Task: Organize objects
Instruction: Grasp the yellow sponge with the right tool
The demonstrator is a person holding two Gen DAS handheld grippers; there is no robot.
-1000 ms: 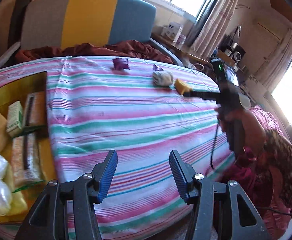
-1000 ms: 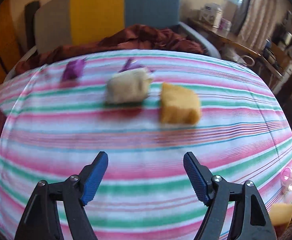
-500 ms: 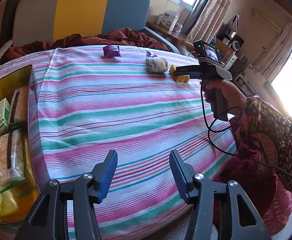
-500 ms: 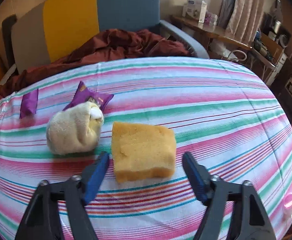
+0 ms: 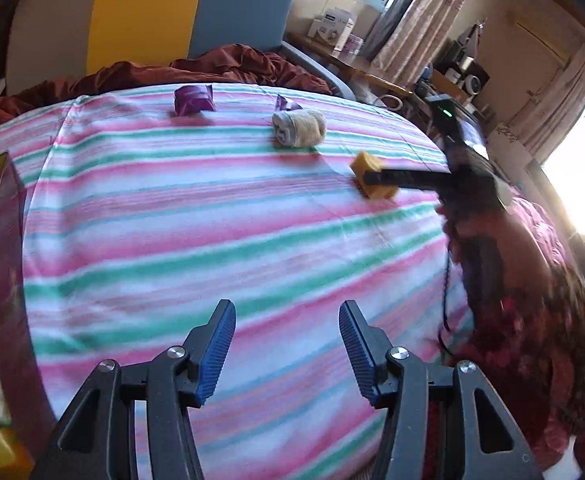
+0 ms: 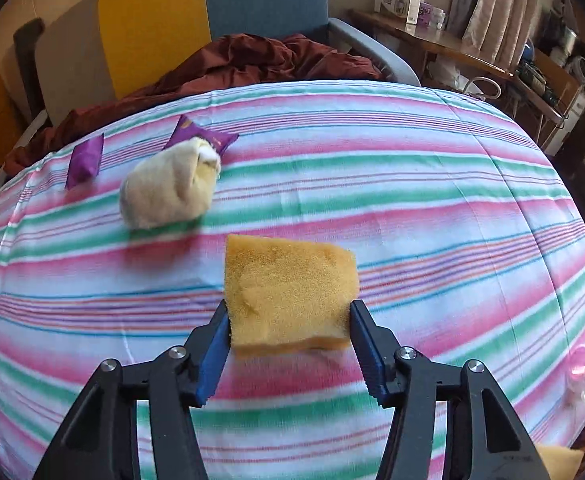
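A yellow sponge (image 6: 288,280) sits between the blue pads of my right gripper (image 6: 288,308). The jaws are closing, and both pads touch its sides. The left wrist view shows the same sponge (image 5: 376,192) at the table's far right, with the right gripper (image 5: 372,178) around it. My left gripper (image 5: 286,312) hangs open over the striped tablecloth (image 5: 212,220) with nothing between its fingers. A rolled cream cloth (image 6: 168,192) lies just left of and beyond the sponge. Two purple packets (image 6: 86,160) (image 6: 202,136) lie further back.
A gold tray (image 5: 8,216) with packaged goods stands at the table's left edge, mostly cut off. A dark red blanket (image 5: 228,66) lies on the chair behind the table. A person's patterned sleeve (image 5: 532,320) is at the right. A small pink object (image 6: 582,364) lies near the right edge.
My right gripper came forward over the sponge and its jaws narrowed onto it. My left gripper shifted right, so the tray slid to the left edge of its view.
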